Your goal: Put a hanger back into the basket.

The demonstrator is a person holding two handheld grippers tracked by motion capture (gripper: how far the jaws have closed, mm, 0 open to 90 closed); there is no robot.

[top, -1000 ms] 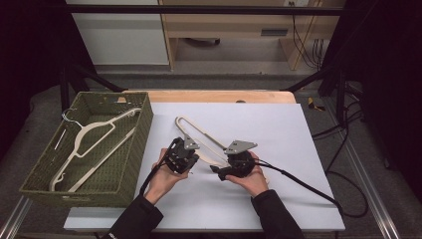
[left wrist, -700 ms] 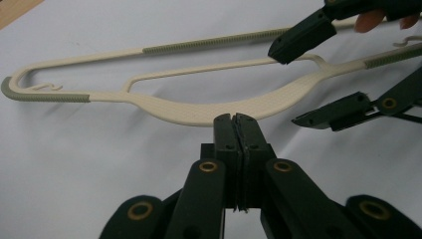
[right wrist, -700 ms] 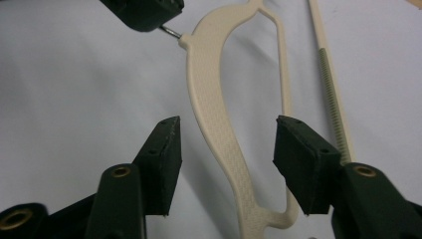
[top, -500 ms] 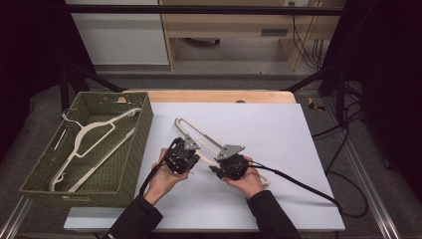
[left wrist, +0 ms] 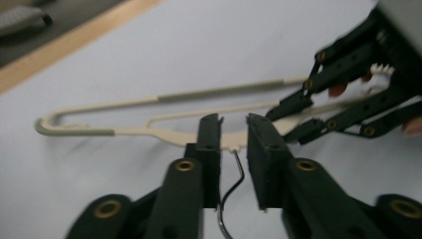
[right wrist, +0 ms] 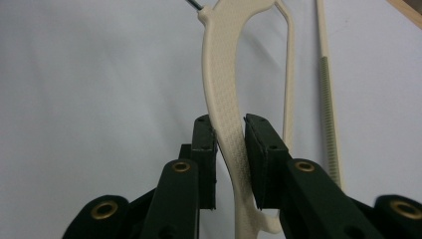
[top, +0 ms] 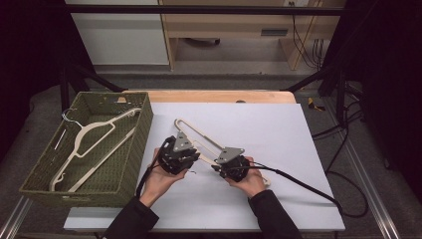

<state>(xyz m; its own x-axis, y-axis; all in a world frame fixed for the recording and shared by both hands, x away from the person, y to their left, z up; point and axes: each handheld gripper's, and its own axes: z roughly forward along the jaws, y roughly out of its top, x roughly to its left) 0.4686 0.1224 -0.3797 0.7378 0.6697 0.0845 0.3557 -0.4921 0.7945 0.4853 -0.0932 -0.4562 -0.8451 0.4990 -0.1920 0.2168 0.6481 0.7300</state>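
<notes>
Scene: a person sits at a white worktop in the high view, forearms entering from the bottom of the frame, one gripper in each hand.
Hanger: a cream plastic hanger lies near the middle of the worktop, its long bar running from upper left toward lower right; its dark wire hook points toward the bottom of the frame in the left gripper view.
Left gripper: the left gripper sits at the hanger's neck, just left of centre in the high view. In its own view the fingers stand on either side of the neck with a gap between them, the wire hook hanging in that gap; they have just been opening and do not press on the hanger.
Right gripper: the right gripper is just right of centre. In its own view the fingers have just been closing and pinch the hanger's textured arm.
Basket: a green woven basket stands at the left edge of the worktop, with another cream hanger lying inside.
</notes>
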